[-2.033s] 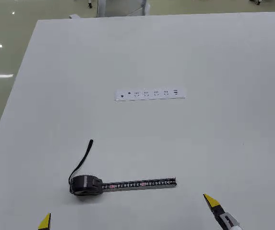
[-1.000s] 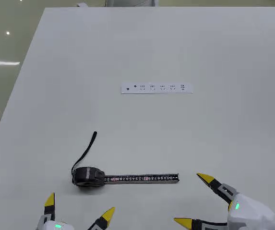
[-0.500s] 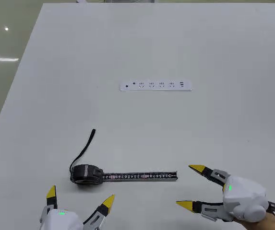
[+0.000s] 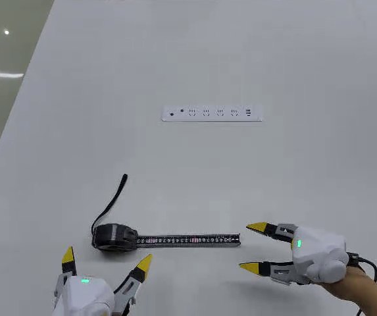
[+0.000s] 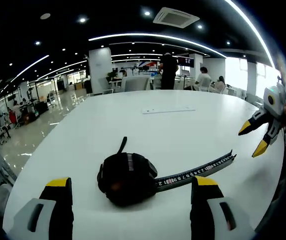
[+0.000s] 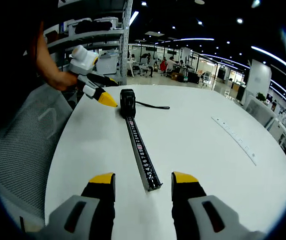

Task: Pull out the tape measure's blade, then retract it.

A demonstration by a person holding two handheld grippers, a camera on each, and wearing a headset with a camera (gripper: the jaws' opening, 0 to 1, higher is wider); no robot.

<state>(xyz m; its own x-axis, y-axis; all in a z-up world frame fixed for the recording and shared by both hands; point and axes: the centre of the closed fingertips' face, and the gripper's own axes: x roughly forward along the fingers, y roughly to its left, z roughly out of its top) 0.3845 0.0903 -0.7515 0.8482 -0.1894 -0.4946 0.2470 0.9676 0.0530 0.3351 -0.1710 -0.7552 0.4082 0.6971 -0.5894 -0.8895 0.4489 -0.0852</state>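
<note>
It was a large open-plan office: a broad white table (image 4: 306, 66) carrying a power strip (image 4: 212, 113), ceiling light strips (image 5: 143, 35), a ceiling air-conditioning unit (image 5: 175, 17), people (image 5: 202, 77) at distant desks, metal shelving (image 6: 100, 34) and a mesh chair (image 6: 23, 145).

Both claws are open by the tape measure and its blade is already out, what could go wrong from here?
One: the case is not gripped; the left claw is open, just short of it, so pulling the blade could drag it along. Two: the blade's end lies flat on the table; the right claw, open and aimed at it, may shove the thin strip instead of pinching it.
</note>
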